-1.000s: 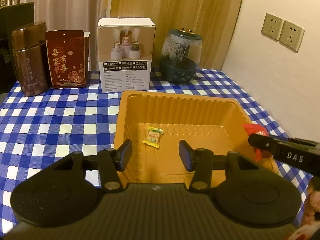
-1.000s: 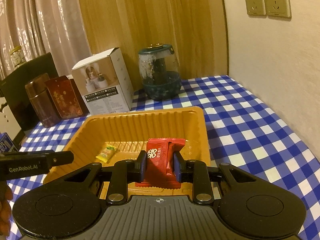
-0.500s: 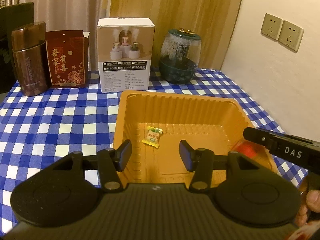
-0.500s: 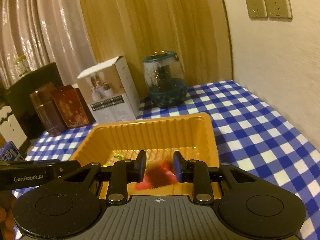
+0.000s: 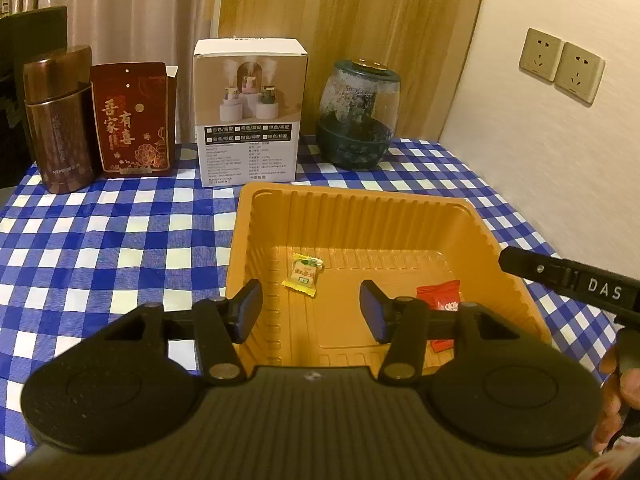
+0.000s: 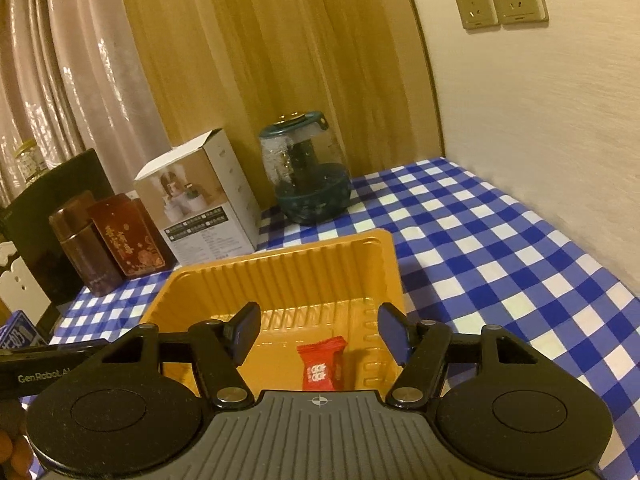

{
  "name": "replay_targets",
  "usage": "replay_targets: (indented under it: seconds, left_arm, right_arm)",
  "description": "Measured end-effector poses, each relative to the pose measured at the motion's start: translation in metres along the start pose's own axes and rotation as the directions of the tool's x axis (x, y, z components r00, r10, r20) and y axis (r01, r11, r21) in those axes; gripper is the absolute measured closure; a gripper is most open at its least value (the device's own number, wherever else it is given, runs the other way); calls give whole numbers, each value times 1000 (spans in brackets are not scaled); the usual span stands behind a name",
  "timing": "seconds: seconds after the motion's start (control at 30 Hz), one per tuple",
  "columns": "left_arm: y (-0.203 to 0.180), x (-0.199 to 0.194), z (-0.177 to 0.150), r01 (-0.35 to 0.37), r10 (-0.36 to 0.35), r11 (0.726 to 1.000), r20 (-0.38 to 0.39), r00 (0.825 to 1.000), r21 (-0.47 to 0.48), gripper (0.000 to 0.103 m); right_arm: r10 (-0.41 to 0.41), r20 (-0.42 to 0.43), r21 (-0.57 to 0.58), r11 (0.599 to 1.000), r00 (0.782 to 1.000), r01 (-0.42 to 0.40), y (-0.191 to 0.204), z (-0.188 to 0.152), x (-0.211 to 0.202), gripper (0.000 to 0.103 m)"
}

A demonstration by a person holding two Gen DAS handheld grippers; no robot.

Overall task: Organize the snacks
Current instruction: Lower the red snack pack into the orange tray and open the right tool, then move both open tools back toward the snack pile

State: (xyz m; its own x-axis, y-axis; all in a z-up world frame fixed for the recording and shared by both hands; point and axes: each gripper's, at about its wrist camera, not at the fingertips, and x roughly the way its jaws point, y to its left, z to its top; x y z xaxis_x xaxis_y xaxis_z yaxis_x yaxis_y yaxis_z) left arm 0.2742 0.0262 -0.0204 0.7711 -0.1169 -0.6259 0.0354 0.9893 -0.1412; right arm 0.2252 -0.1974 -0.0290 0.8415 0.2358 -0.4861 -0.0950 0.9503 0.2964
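red snack (image 6: pixel 320 366) lies in tray (image 6: pixel 280 268)

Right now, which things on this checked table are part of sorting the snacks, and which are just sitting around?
Part of the job:
orange tray
red snack packet, lying in the tray
yellow candy, lying in the tray

Just sitting around:
white product box
glass jar with dark lid
red gift box
brown canister
wall sockets

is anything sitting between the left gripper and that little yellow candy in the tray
Nothing visible does. The yellow candy lies alone on the floor of the orange tray, just ahead of the left gripper, whose open jaws hold nothing. The red snack packet lies apart, toward the tray's right side.
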Motion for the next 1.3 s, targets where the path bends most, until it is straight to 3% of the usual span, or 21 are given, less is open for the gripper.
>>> replay_targets:
  seconds: [0.4,0.73,1.3]
  left_arm:
    - [-10,-16,-10,16,-16,999,0,1000,40,50]
    - [-22,-39,-40,32,-29,994,-31,999,100,50]
    - [-26,-85,-87,74,-64,988,-74,995,132,50]
  right_arm:
    - [-32,22,-14,999,999,32,-9,2,-20,38]
    - [-37,37,-32,999,999,38,-5,-4,-56,38]
    - [-12,-49,-75,997,999,8,-3,-54,-117,38]
